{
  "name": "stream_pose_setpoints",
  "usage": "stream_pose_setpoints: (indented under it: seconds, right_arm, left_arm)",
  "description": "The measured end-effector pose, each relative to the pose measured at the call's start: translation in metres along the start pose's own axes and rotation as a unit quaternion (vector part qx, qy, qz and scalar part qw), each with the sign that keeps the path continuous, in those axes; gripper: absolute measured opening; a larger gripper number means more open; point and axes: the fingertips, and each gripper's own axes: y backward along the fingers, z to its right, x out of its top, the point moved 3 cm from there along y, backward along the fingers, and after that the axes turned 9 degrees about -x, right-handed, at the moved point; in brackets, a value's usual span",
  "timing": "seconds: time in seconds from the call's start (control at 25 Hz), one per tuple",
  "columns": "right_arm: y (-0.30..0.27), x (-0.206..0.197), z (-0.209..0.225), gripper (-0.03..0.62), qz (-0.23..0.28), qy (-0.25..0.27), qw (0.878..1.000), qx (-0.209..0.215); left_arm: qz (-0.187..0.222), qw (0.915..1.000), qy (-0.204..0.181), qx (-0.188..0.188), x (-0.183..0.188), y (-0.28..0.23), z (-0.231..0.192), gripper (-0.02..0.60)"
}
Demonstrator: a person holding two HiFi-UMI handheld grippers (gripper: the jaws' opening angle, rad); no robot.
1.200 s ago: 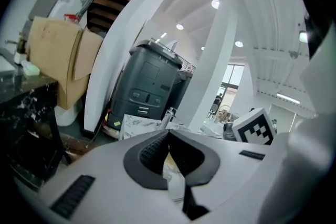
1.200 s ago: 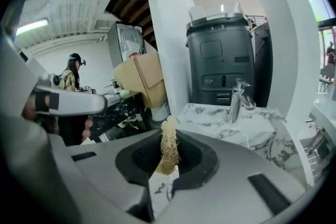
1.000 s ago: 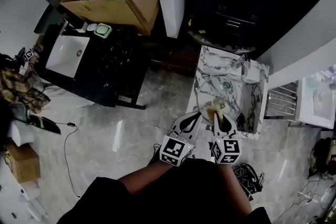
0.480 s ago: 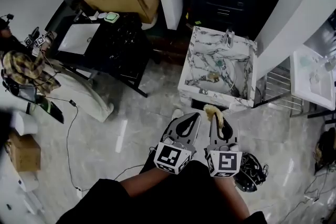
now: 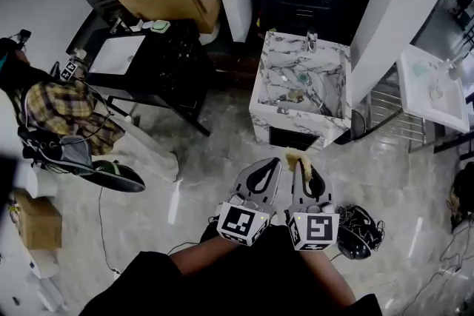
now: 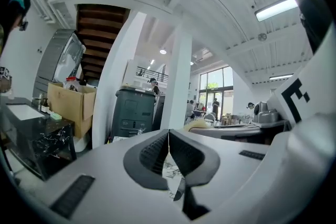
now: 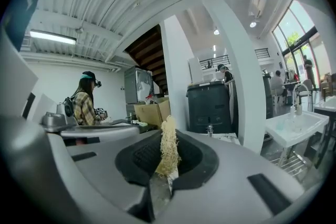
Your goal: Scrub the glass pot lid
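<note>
Grey marbled floor (image 5: 215, 159): open between the grippers and the white veined-marble sink unit (image 5: 261, 111) ahead, with a tangle of black cables (image 5: 361, 232) just right of the grippers. Round glass pot lid (image 5: 292, 85): lying in the unit's basin, faint. Left gripper (image 5: 276, 160): jaws together, nothing between them. Right gripper (image 5: 300, 161): clamped on a pale yellow fibrous scrubber (image 5: 295, 155).

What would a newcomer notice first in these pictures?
Probably the frayed yellowish fibre scrubber clamped in the right gripper, low in the head view. Beside it, the left gripper is shut on nothing. Ahead of both, a white marble-patterned sink cabinet stands on the floor.
</note>
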Motion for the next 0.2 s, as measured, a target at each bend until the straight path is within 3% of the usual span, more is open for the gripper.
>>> stream_pose_setpoints:
  seconds: [0.2]
  right_arm:
    - [0.027,0.009,-0.016,0.058,0.01,0.016,1.0,-0.011]
  left_arm:
    - [0.004,0.9999,-0.005,-0.015,0.007,0.019,0.012,0.017]
